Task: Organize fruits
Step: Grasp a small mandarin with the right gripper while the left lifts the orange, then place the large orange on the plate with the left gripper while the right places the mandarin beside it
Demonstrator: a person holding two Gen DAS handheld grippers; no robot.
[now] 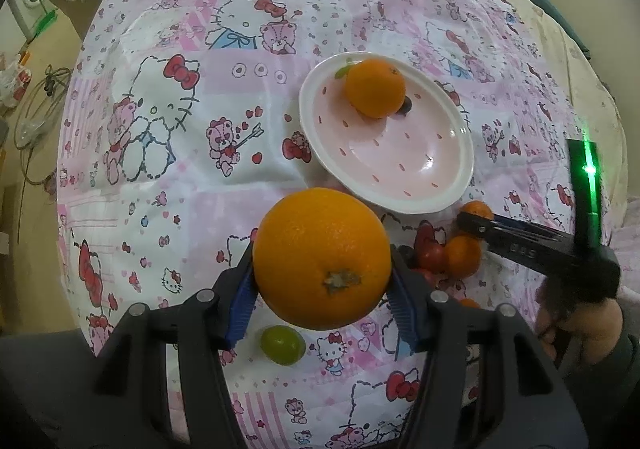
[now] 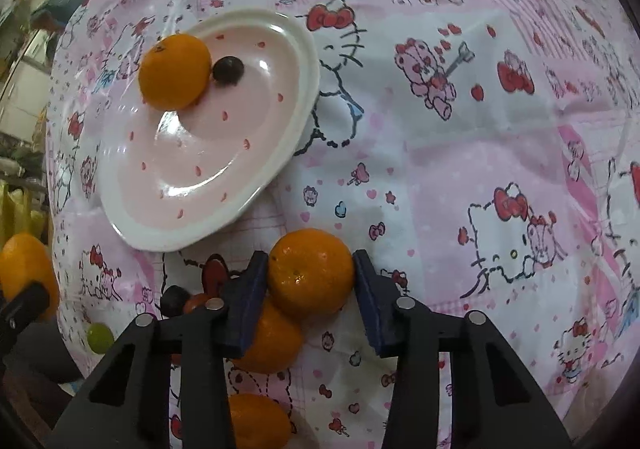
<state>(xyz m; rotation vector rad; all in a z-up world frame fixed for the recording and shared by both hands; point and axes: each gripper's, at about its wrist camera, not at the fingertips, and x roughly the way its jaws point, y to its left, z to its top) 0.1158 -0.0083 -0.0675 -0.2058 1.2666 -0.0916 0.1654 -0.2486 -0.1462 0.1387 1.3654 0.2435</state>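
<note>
L gripper (image 1: 322,281) pinches a big orange (image 1: 322,259) at lower centre, held short of the pink plate (image 1: 448,189) presumably for loading, while R gripper (image 2: 310,281) grips a small orange (image 2: 310,271) betw. both pads at lower centre, w/ plate at upper left already holding one orange (image 2: 174,71) + a dark grape (image 2: 228,70).

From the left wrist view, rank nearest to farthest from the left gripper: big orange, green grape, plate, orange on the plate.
1. big orange, gripped in the left gripper
2. green grape, just beneath the fingers
3. plate, ahead, slightly right
4. orange on the plate, at its far side
</note>
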